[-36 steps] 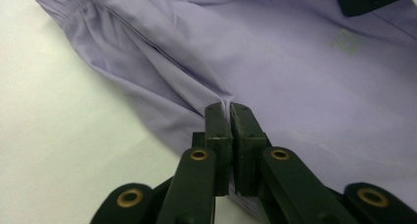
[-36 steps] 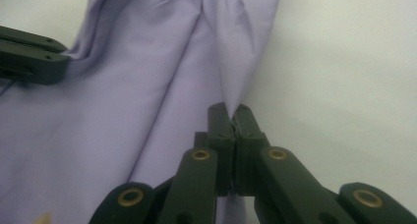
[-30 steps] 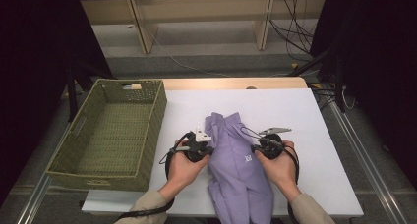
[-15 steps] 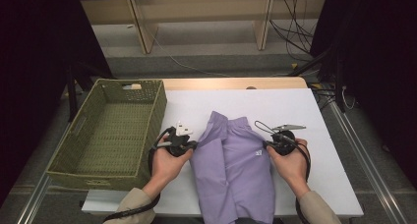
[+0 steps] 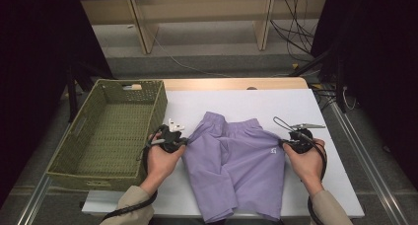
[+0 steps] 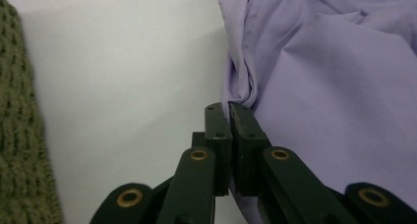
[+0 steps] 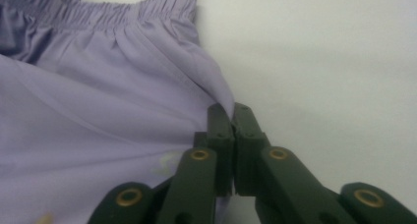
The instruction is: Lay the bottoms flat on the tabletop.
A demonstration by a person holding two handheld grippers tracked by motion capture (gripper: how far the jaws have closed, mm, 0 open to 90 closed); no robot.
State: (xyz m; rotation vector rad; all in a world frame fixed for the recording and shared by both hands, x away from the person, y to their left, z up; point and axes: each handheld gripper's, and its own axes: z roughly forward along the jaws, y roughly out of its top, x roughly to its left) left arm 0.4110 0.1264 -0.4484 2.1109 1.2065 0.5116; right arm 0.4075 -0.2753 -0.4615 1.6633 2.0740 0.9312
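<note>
Both hands have drawn apart, spreading the purple shorts (image 5: pixel 236 161) flat on the tabletop (image 5: pixel 296 106). Left hand-held gripper (image 5: pixel 181 142) pinches the nine-o'clock side seam, right hand-held gripper (image 5: pixel 285 145) the three-o'clock one, apparently; legs point toward six.

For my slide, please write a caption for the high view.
Left gripper and right gripper pinch opposite side edges of purple shorts beside a green basket.
</note>
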